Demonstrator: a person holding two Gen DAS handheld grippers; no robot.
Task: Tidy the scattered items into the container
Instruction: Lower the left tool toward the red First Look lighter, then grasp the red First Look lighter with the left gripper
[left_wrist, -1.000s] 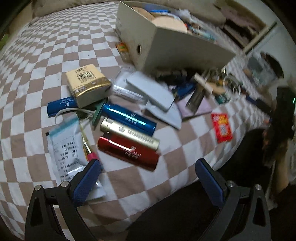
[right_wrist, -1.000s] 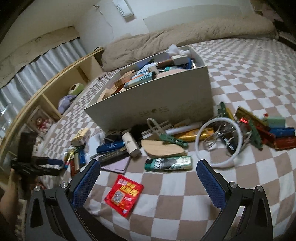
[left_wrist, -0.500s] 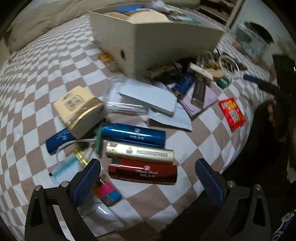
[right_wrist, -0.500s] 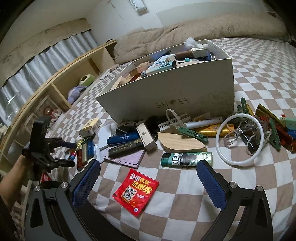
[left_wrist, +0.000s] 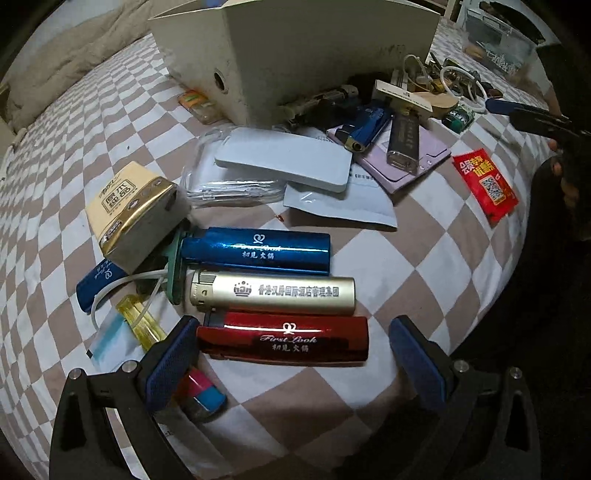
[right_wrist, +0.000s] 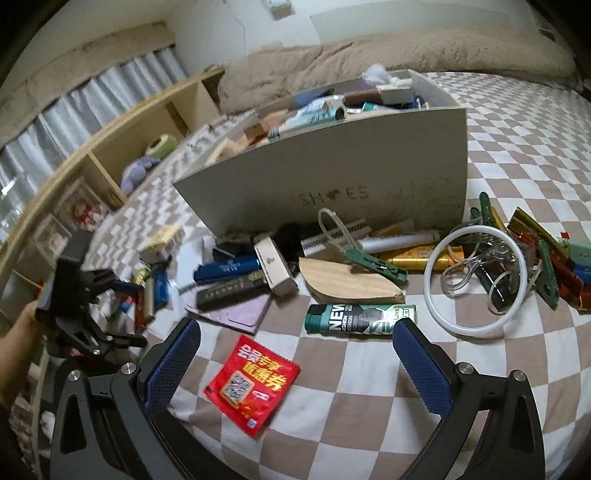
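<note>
The box (right_wrist: 332, 173), already part full, stands on the bed with clutter along its front wall. The left gripper (left_wrist: 291, 354), fingers spread, straddles the red lighter (left_wrist: 284, 341); judging so, closing comes next. The right gripper (right_wrist: 295, 354) hovers spread over the red sachet (right_wrist: 251, 384).

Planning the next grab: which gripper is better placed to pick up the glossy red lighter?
Left. The left gripper is open with the glossy red lighter lying right between its fingers. The right gripper hovers open over a red sachet, far from it.
</note>
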